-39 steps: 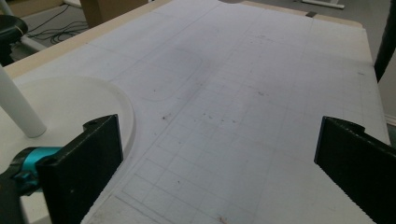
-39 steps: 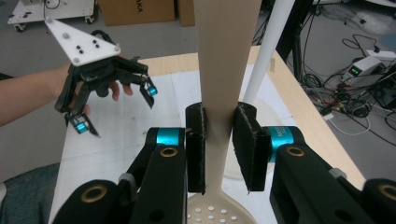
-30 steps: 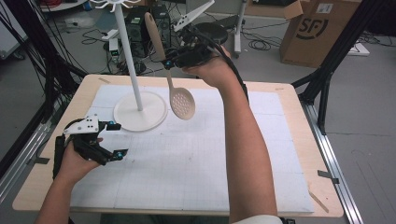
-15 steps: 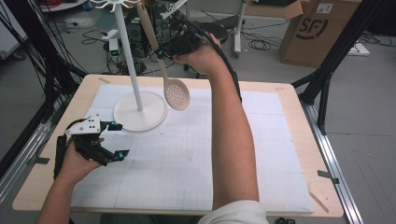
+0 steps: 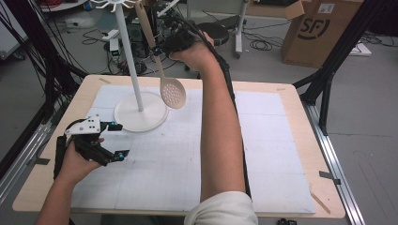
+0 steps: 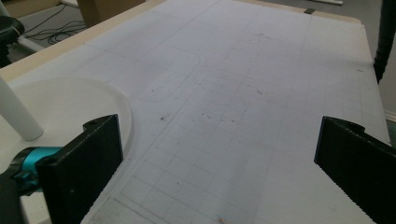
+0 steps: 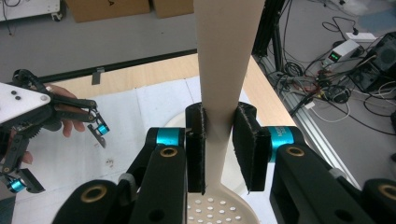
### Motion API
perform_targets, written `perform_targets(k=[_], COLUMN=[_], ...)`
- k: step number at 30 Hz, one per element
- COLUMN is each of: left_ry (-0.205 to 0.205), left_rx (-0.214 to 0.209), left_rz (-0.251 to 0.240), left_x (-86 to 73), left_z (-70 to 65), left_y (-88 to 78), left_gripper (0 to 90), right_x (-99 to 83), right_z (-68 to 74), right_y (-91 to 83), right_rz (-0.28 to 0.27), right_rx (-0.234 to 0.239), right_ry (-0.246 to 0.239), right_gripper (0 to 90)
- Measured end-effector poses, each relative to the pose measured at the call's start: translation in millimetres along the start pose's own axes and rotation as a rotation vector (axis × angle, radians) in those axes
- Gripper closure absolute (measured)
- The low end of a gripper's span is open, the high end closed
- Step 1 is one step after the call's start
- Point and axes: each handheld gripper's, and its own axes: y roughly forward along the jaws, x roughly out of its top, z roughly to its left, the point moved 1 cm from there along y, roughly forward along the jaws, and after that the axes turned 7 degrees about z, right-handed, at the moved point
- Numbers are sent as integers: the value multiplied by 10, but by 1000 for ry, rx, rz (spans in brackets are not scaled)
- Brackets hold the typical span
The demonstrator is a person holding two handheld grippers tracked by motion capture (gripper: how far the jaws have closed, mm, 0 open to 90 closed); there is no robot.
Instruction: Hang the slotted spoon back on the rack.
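Observation:
A beige slotted spoon [image 5: 172, 92] hangs in the air over the table's far side, its head low and its handle rising toward the top of a white hook stand [image 5: 131, 65]. My right gripper [image 5: 163, 47] is shut on the handle, close to the right of the stand's pole. In the right gripper view the pads [image 7: 196, 149] clamp the spoon handle [image 7: 224, 56], with the perforated head [image 7: 219, 211] below. My left gripper [image 5: 120, 140] rests at the mat's left, jaws wide open and nothing between them [image 6: 224, 144]. The stand's round base [image 6: 60, 107] lies beside it.
A white gridded mat [image 5: 267, 140] covers the wooden table [image 5: 291, 93]. A cardboard box [image 5: 324, 28], cables and electronics lie on the floor beyond the far edge. Black frame struts [image 5: 328, 75] stand at the right. My left gripper [image 7: 58, 156] appears across the mat in the right gripper view.
My right gripper has carried the spoon leftward and a little farther away, closer to the stand's pole and hooks. The left gripper has stayed put, still open.

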Motion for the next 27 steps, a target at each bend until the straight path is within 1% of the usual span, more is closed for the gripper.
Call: perform_targets(k=[1, 4, 5, 8, 10, 14, 18, 23, 27], left_ry=[-4, 2, 2, -1, 4, 5, 4, 6, 6], left_rx=[0, -1, 0, -2, -2, -3, -5, -2, -5], left_rz=[-1, -1, 0, -5, -2, -2, -1, 1, 3], left_x=[0, 1, 1, 2, 3, 3, 2, 3, 2], left_z=[-2, 0, 0, -6, -5, -2, -4, -5, -5], left_y=[-2, -8, -7, -2, -5, -4, 1, -4, 2], left_gripper=[17, 17, 16, 17, 17, 17, 17, 16, 17], right_x=[18, 50, 56, 59, 56, 60, 71, 79, 93], right_z=[2, 2, -2, -11, -16, -22, -25, -31, -48], right_y=[7, 30, 39, 63, 77, 83, 84, 120, 150], right_rz=[2, 11, 7, 8, 16, 12, 15, 29, 28], right_rx=[-4, -5, -7, -7, -7, -6, -8, -8, -7], right_ry=[0, 2, 3, 8, 12, 15, 12, 17, 15], right_gripper=[752, 751, 751, 751, 751, 752, 751, 751, 751])
